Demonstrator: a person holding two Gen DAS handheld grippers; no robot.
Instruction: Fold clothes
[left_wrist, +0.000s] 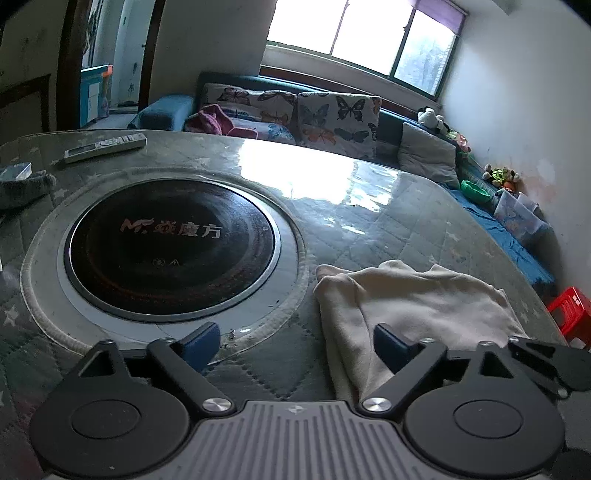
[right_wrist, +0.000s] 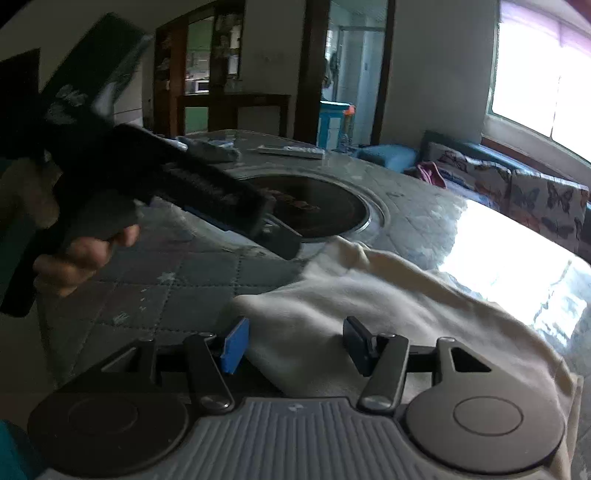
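Now | hob (left_wrist: 171, 248) reads "MF 焱魔方"; cream garment (left_wrist: 413, 302) | both jaws wide, empty

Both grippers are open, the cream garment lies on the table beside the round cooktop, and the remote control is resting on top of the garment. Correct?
Not quite. The remote control lies on the bare table at its far side, beyond the round cooktop, well apart from the cream garment, as the left wrist view shows. The rest stands.
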